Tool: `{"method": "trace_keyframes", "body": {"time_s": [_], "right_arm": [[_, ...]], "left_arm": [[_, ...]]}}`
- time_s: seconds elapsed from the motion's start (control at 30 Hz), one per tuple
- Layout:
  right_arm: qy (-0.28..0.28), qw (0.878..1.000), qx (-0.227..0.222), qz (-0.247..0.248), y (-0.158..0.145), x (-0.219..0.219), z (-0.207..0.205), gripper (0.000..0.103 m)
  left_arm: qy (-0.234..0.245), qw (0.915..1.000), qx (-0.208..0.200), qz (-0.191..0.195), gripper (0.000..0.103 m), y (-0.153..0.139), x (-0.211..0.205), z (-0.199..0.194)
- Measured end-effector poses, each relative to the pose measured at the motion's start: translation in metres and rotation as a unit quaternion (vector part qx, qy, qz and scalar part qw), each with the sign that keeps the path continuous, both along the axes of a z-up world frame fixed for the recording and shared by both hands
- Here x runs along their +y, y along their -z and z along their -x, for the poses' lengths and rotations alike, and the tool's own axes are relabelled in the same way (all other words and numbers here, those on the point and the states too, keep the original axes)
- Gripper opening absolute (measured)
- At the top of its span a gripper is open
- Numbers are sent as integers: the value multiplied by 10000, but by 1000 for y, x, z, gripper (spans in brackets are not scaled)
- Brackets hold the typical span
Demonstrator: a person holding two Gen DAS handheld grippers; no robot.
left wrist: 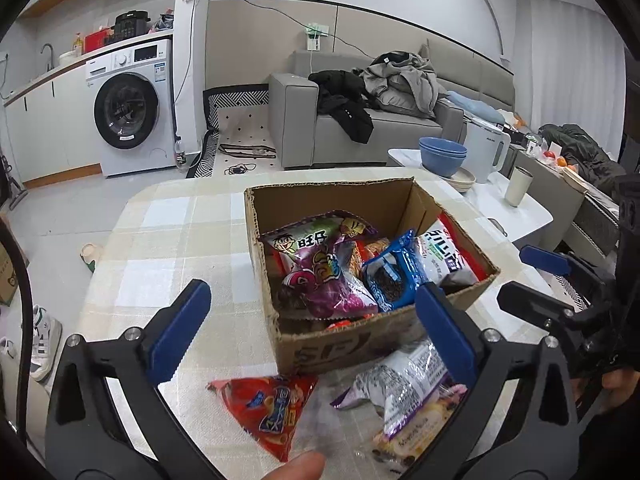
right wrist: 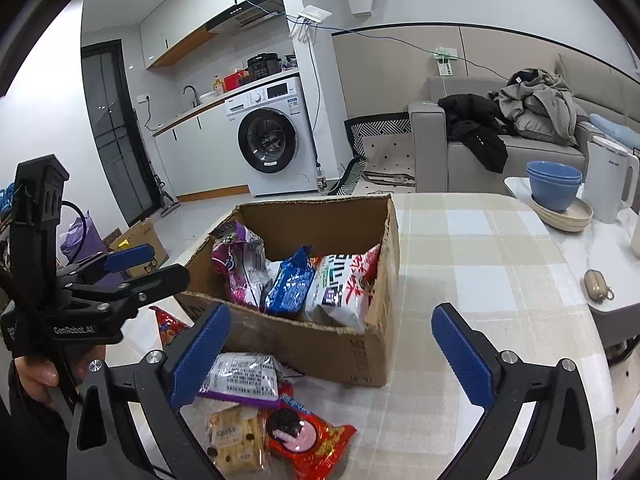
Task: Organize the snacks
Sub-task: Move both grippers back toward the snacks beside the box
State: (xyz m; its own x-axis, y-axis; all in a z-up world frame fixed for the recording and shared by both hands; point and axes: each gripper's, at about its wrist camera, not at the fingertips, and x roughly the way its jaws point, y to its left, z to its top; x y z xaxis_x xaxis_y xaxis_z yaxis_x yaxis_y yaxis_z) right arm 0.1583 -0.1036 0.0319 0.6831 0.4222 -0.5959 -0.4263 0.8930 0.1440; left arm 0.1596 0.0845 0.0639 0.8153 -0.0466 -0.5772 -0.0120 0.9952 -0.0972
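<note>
Left wrist view: left tongs [left wrist: 312, 320] spread wide, empty. Cardboard box [left wrist: 332, 200] just ahead, holding purple, blue and white packets. Red packet [left wrist: 268, 408] and silver-purple packet [left wrist: 404, 384] loose on bench [left wrist: 172, 240] between the blades.

Right wrist view: right tongs [right wrist: 332, 352] wide, empty. Biscuit pack [right wrist: 236, 440] and red cookie packet [right wrist: 308, 436] unboxed beneath. Judged partly done.

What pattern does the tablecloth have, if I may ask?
Beige-and-white plaid tablecloth, clearest in the right wrist view.

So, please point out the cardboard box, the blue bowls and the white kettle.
cardboard box [left wrist: 344, 350]: left wrist view, printed front wall.
blue bowls [right wrist: 554, 192]: right wrist view, outer side of the stack.
white kettle [right wrist: 606, 184]: right wrist view, middle of its body.
</note>
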Motion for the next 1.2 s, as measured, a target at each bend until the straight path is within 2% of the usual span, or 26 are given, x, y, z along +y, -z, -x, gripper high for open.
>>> {"method": "trace_keyframes", "body": {"time_s": [0.37,0.47,0.57,0.63,0.7,0.83,1.2], "right_arm": [[77,9992,384,-103,19,-16,24,102],[7,9990,458,9,29,-15,30,102],[-52,9984,455,338,36,-9,33,102],[-71,9974,361,615,39,-4,36,102],[-103,9973,407,600,41,-5,36,102],[-53,9966,438,702,43,-8,34,102],[64,9942,691,817,54,-18,23,102]], "left_arm": [[-175,9998,50,-96,102,8,12,55],[-214,9996,125,-148,102,15,15,64],[-200,9995,152,-178,102,22,17,71],[-143,9991,261,-303,102,26,17,71],[-206,9989,229,-363,102,25,18,70],[-187,9989,371,-216,102,31,23,69],[-333,9973,587,-290,102,49,27,70]]}}
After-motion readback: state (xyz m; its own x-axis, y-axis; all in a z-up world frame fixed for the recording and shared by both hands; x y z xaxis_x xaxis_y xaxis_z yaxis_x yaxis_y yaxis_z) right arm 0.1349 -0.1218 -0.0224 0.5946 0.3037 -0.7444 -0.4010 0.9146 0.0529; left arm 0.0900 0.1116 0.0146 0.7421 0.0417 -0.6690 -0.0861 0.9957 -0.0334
